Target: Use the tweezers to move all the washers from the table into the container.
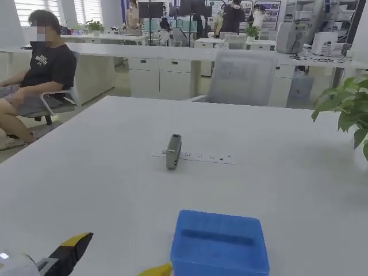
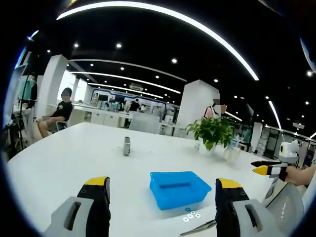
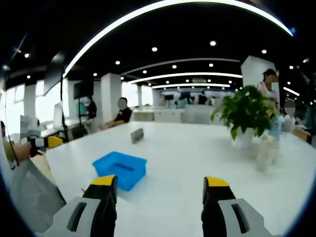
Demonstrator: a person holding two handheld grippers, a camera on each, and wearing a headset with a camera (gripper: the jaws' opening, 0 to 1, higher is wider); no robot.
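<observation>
my L claw (image 2: 163, 183): open, empty
my R claw (image 3: 160, 181): open too
washers (image 2: 191, 216): just beside container (image 2: 177, 188)
tweezers (image 2: 198, 227): near container too

Setting was an open-plan office. A large white counter (image 1: 115, 172) had a socket strip (image 1: 195, 156) set into its top, and a grey mesh swivel chair (image 1: 241, 77) stood at its far edge. Behind ran rows of white desks (image 1: 167, 63). A seated person (image 1: 46, 69) was at left, and standing people (image 1: 233, 17) were at the back. The dark ceiling carried recessed spotlights (image 2: 174, 60) and curved light strips (image 2: 163, 12). A potted plant (image 3: 247, 111) stood on the counter.
</observation>
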